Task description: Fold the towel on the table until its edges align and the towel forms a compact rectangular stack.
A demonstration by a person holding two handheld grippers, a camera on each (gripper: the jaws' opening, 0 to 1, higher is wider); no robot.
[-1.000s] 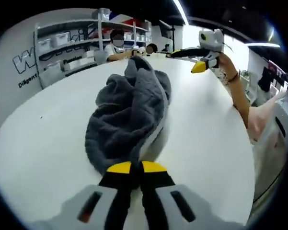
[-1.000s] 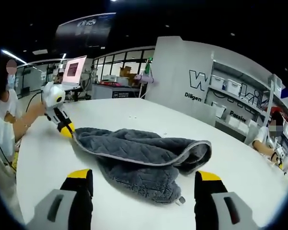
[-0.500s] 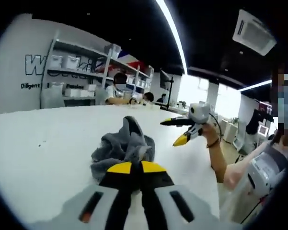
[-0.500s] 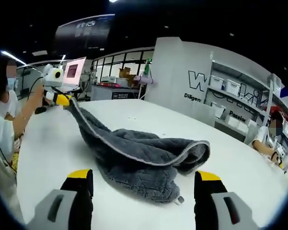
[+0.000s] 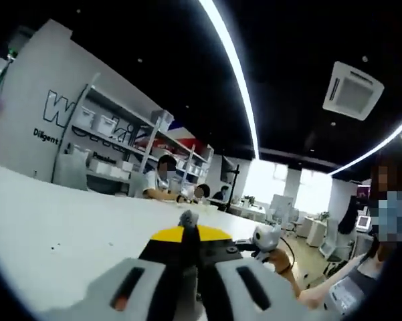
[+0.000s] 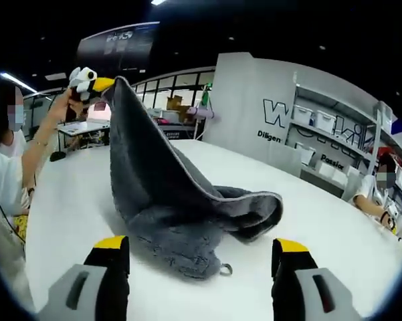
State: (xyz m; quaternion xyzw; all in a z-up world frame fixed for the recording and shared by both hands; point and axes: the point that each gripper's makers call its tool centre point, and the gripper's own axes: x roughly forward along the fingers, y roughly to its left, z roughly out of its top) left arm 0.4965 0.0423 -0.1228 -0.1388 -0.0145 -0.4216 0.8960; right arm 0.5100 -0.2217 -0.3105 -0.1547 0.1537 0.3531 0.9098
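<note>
In the right gripper view a person (image 6: 3, 170) stands at the far left, holding the left gripper (image 6: 104, 84) high with its jaws clamped on a corner of the grey towel (image 6: 167, 200). From there the towel hangs in a steep sheet to a bunched heap on the white tabletop (image 6: 73, 200) (a small ring (image 6: 225, 269) lies at its near edge). The right gripper (image 6: 199, 247) waits just before the heap, jaws wide. Shelves (image 6: 334, 144) stand at right.

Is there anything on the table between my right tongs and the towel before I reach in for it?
Nothing visible. The right tongs stand open over bare white table, with the gray towel heaped straight ahead. The left tongs hold one corner raised, off to the side.
</note>
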